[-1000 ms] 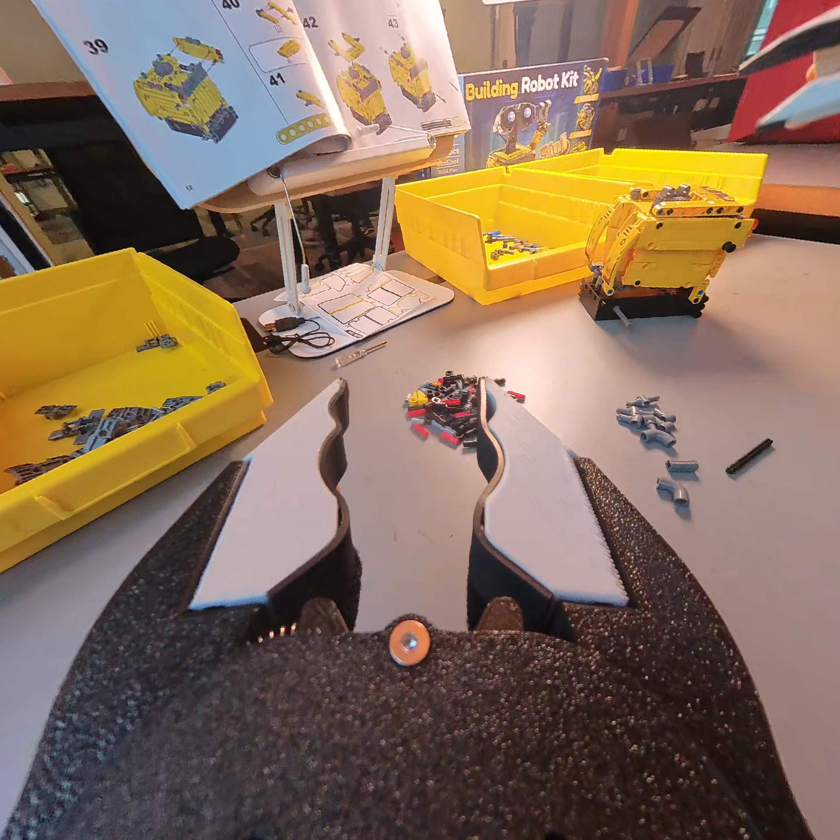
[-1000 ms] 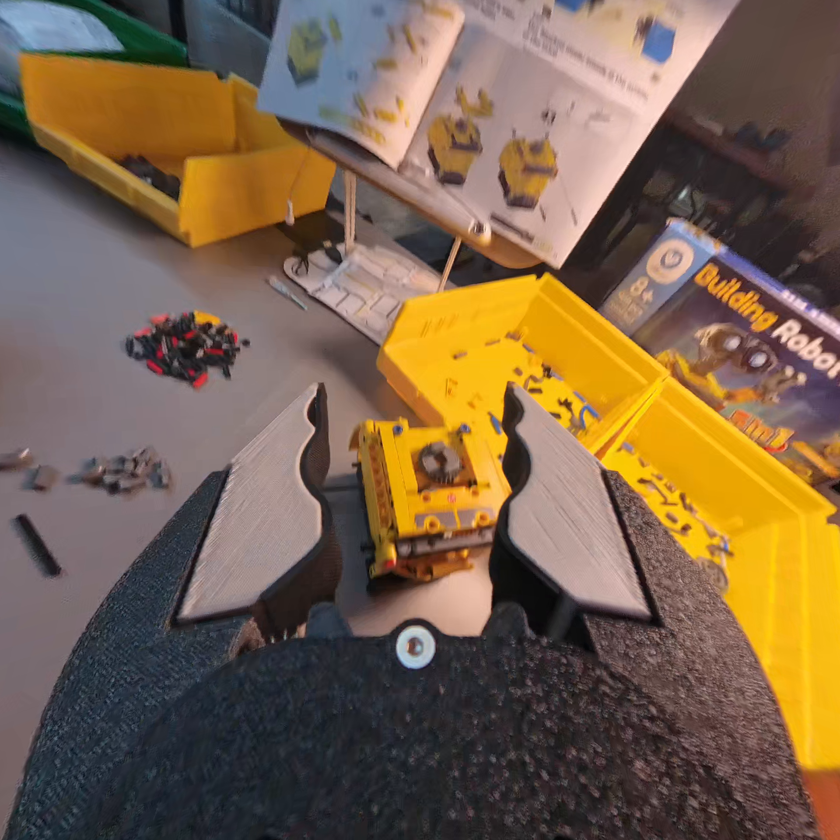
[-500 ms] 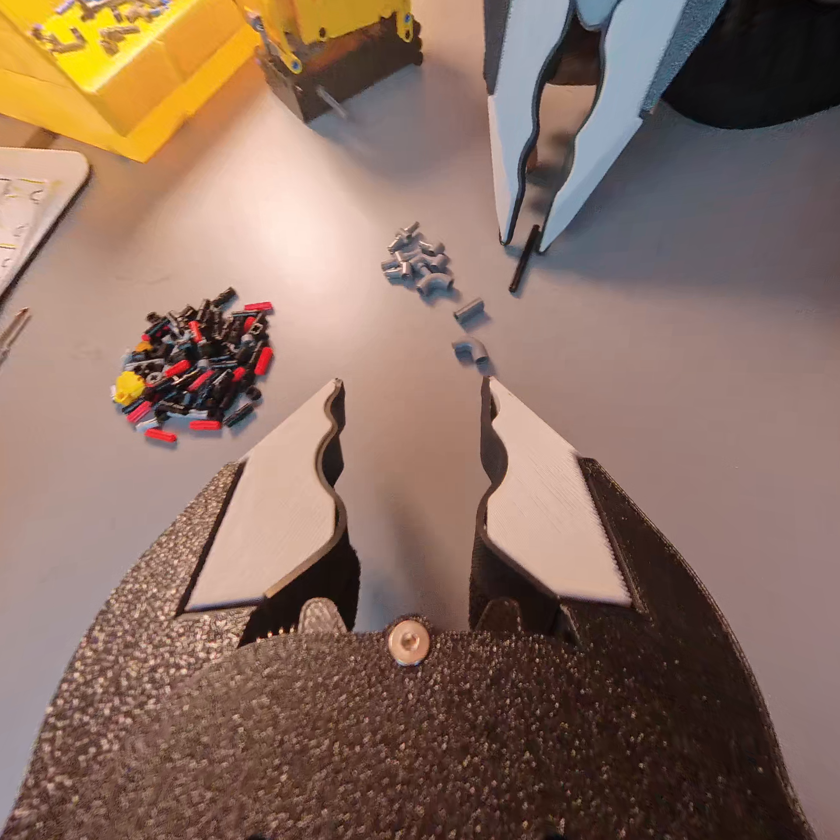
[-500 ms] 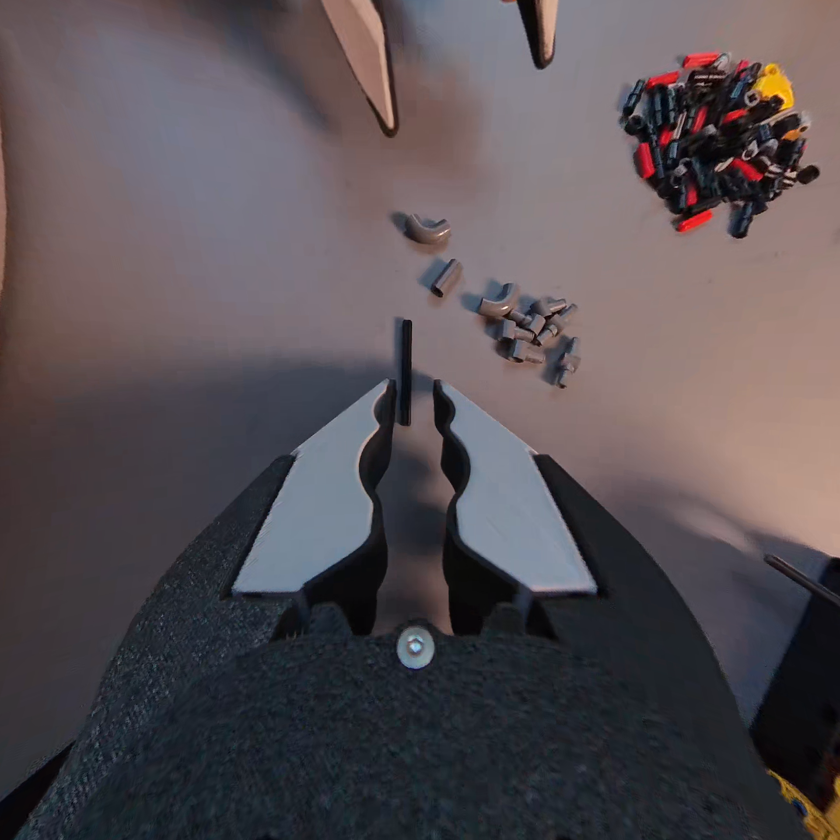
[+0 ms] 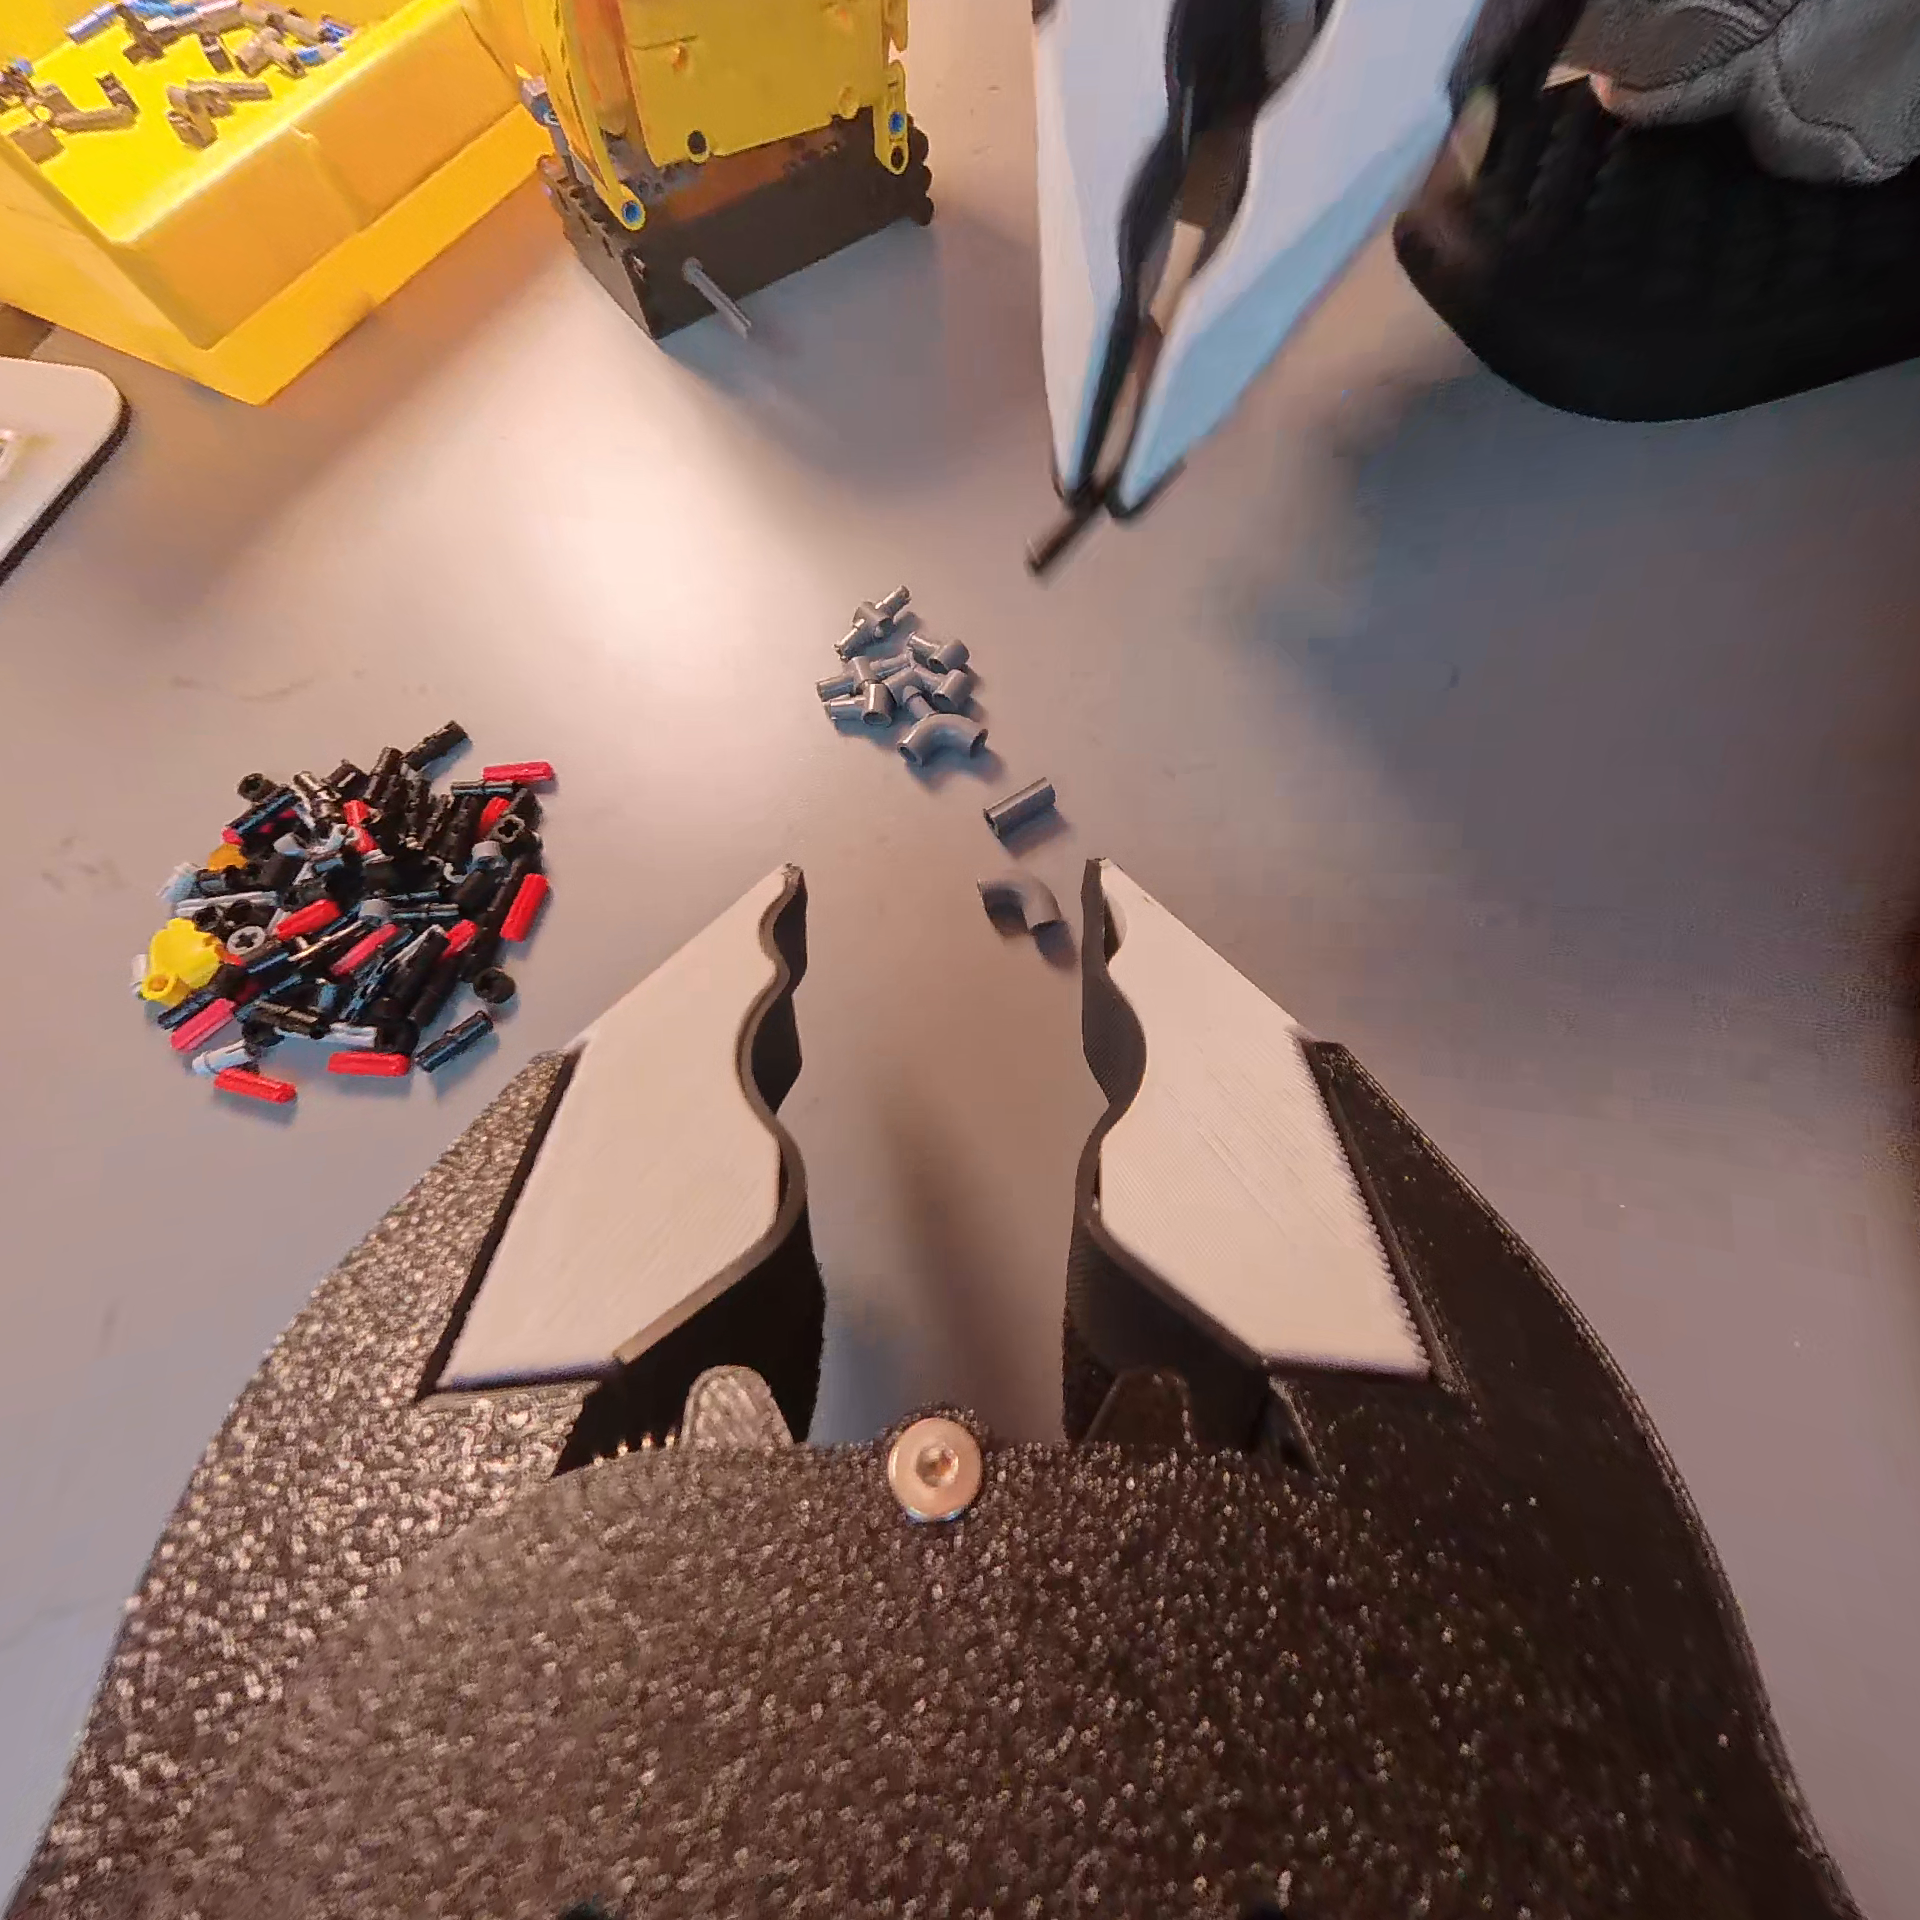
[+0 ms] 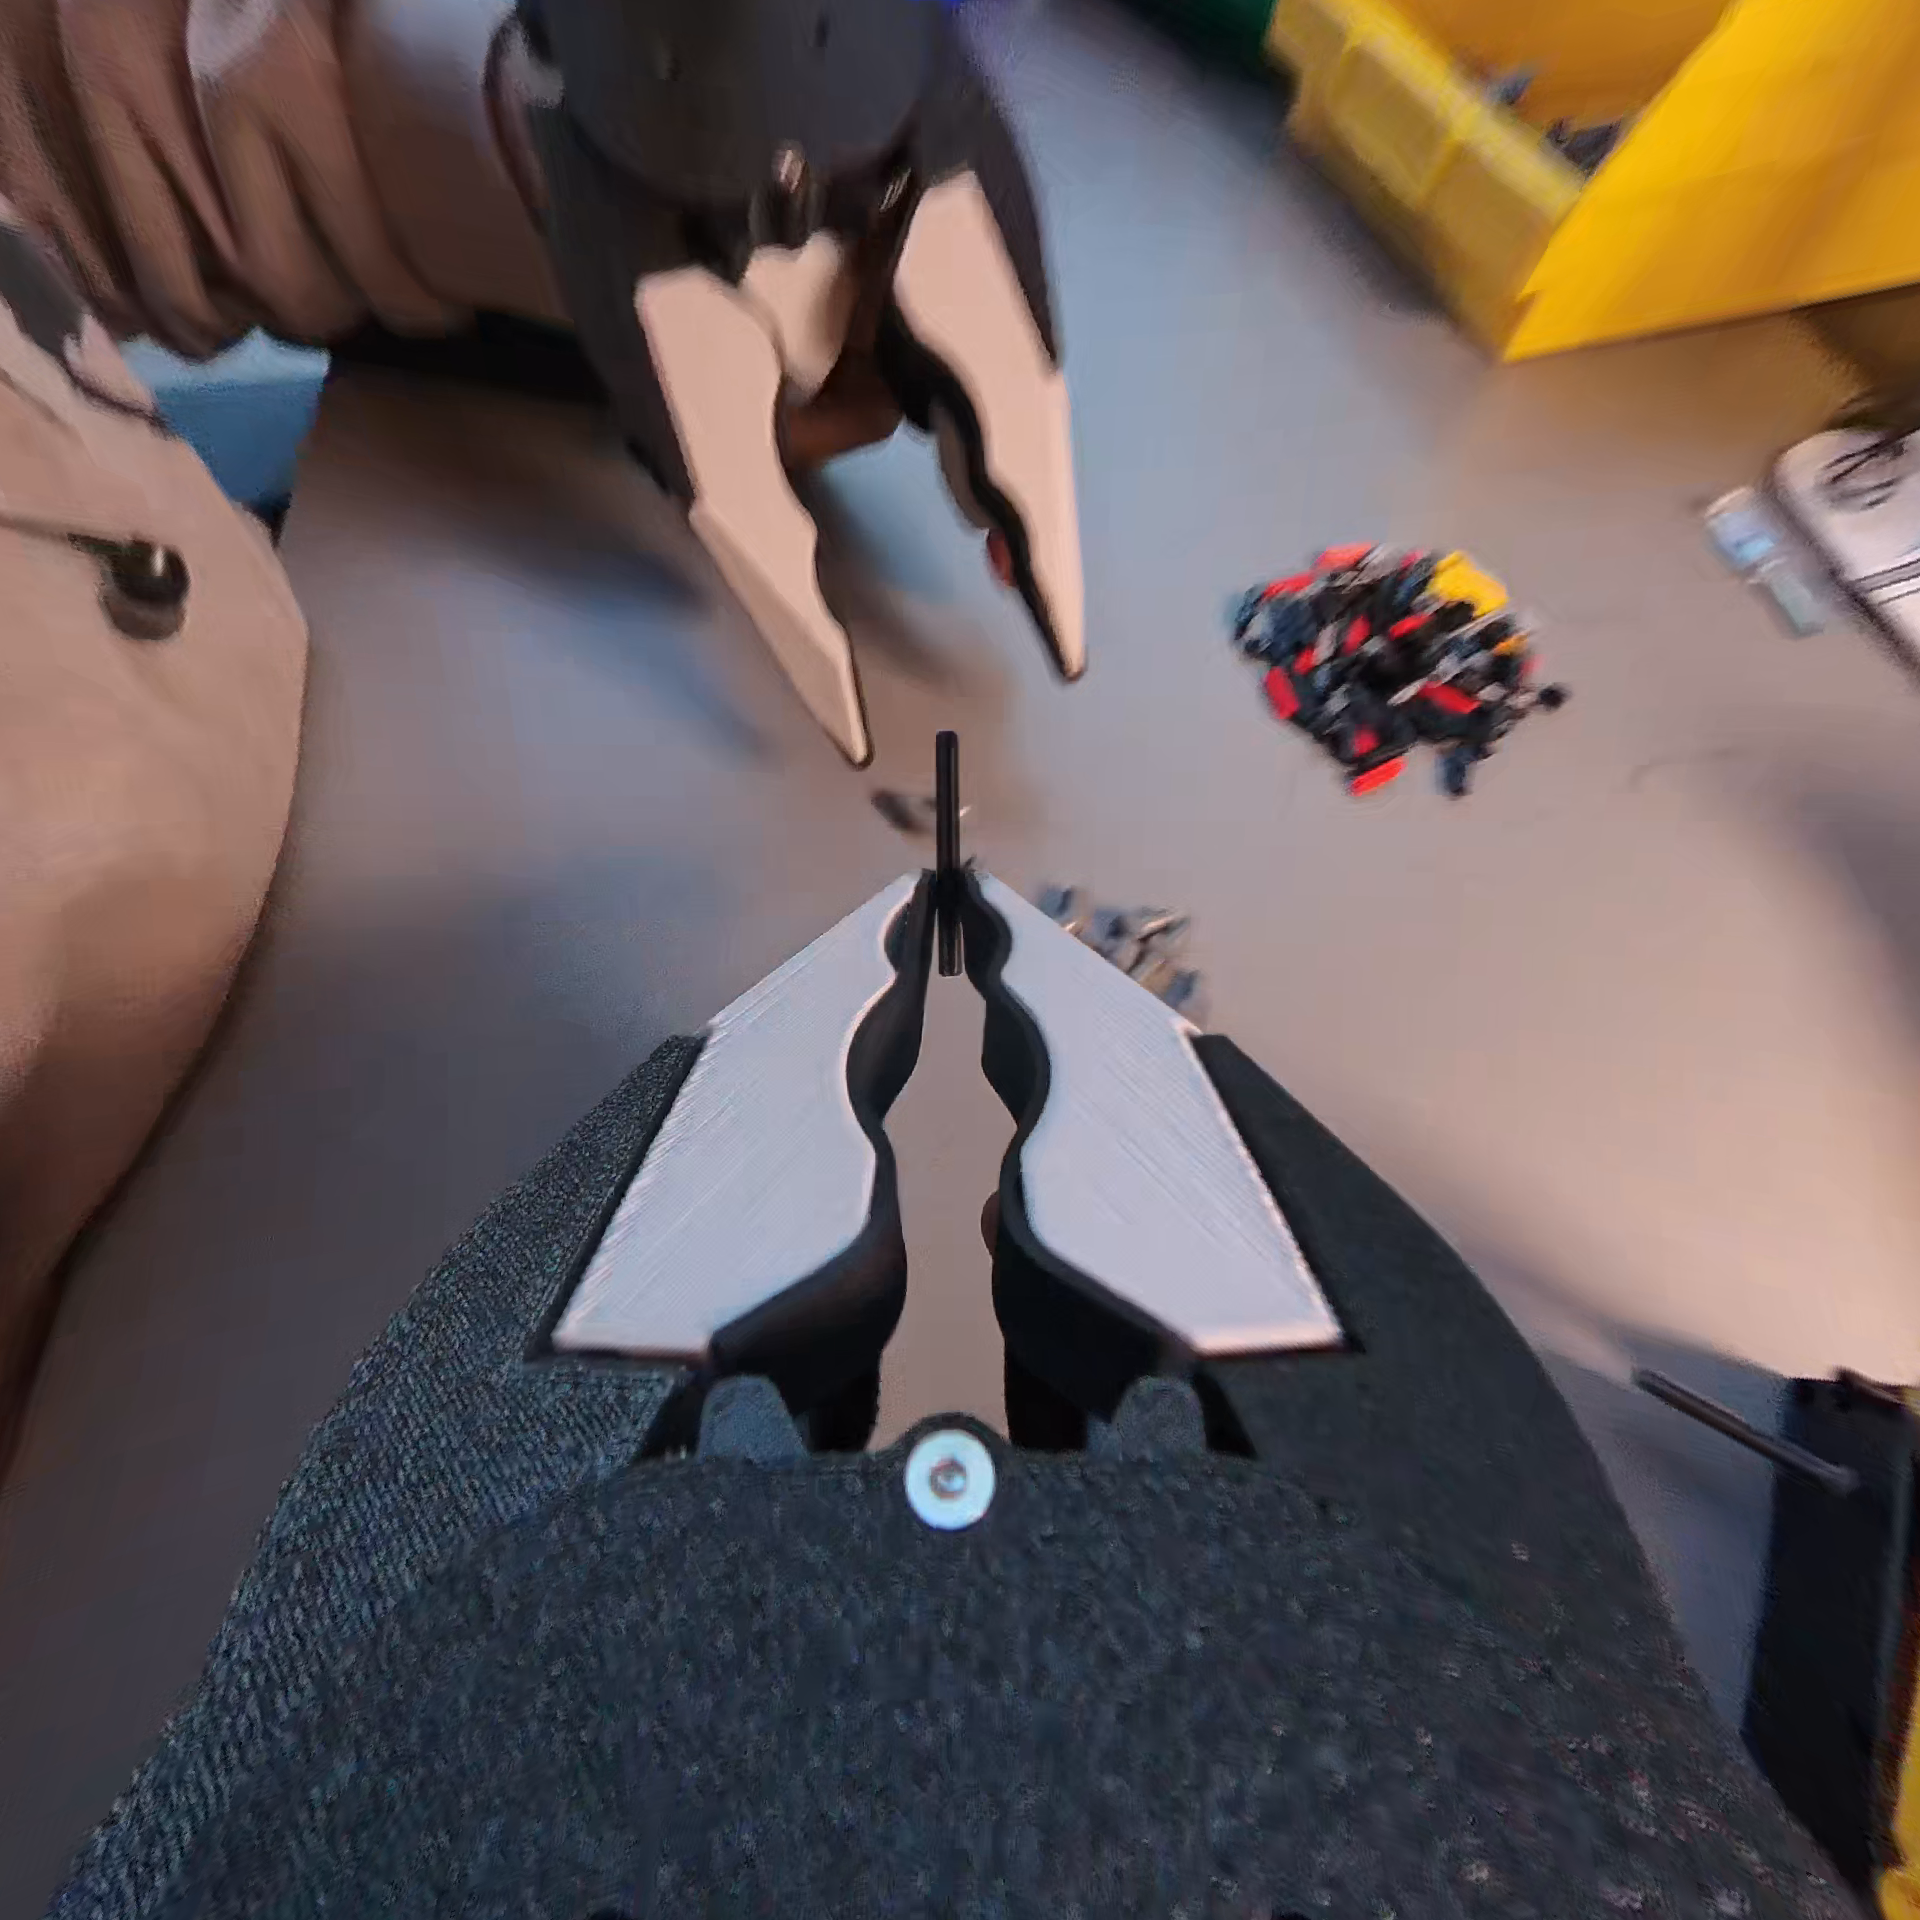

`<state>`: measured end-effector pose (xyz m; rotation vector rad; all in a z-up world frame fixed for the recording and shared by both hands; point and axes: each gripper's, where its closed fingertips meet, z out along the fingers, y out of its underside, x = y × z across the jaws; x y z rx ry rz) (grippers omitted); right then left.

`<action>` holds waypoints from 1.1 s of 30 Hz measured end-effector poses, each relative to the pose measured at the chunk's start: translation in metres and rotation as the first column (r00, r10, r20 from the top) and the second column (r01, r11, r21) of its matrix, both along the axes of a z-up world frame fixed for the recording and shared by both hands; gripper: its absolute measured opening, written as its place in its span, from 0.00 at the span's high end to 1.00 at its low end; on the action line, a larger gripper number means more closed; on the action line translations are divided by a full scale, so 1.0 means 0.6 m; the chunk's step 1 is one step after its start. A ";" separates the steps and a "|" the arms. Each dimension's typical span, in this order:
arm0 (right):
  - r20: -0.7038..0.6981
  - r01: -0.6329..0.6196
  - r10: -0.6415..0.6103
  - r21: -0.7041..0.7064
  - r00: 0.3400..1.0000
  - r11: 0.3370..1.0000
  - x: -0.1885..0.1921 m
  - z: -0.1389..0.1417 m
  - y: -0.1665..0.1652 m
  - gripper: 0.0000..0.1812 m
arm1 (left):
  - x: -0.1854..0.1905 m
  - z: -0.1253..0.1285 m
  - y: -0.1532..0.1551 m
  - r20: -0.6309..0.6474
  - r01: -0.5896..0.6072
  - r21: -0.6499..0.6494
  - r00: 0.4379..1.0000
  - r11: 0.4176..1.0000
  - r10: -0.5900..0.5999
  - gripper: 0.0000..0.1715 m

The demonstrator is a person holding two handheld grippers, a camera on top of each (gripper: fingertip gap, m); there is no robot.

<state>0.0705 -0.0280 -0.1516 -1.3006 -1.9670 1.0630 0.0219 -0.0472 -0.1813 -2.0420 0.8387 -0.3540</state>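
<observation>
Fingertips of the right gripper (image 6: 943,906) pinched a thin, stiff, featherlight black axle (image 6: 945,821) by one end, while the left gripper (image 5: 940,883) hung spread and empty.

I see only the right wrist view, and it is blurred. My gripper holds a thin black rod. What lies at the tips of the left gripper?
Observer: A grey elbow piece lies on the table, just inside the right fingertip of the left gripper, whose jaws stand open.
Operator: Is anything else near it?
Observer: A short dark grey tube lies alone just ahead of the elbow, before a cluster of grey connectors.
Operator: And the black block at my right edge?
Observer: It is the base of a yellow model standing beside a yellow bin.
</observation>
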 end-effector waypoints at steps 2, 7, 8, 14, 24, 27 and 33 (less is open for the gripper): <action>-0.128 0.063 -0.068 -0.038 0.989 0.997 -0.008 0.049 0.024 0.98 | -0.003 -0.002 -0.001 -0.003 -0.008 -0.006 1.000 1.000 0.008 0.70; -0.365 0.162 -0.224 -0.194 0.904 0.968 0.016 0.147 0.083 0.98 | -0.004 -0.014 -0.009 -0.009 -0.014 -0.054 1.000 0.998 0.013 0.71; -0.392 0.172 -0.249 -0.221 0.885 0.960 0.024 0.159 0.093 0.98 | -0.003 -0.016 -0.010 -0.004 -0.014 -0.063 1.000 0.998 0.014 0.72; -0.455 0.317 -0.388 -0.228 0.801 0.921 0.068 0.180 0.159 0.98 | 0.004 -0.036 -0.009 -0.028 -0.030 -0.128 0.999 0.991 0.026 0.76; -0.427 0.368 -0.445 -0.252 0.787 0.895 0.070 0.163 0.181 0.98 | 0.002 -0.045 -0.013 -0.147 0.010 -0.096 0.989 0.995 -0.025 1.00; -0.402 0.369 -0.433 -0.229 0.807 0.901 0.057 0.145 0.171 0.98 | -0.015 -0.044 -0.024 -0.151 0.041 -0.111 0.987 0.993 -0.057 1.00; -0.406 0.348 -0.335 -0.046 0.850 0.937 0.013 0.116 0.127 0.98 | -0.016 0.043 -0.011 0.241 0.008 -0.042 0.971 0.999 0.003 0.83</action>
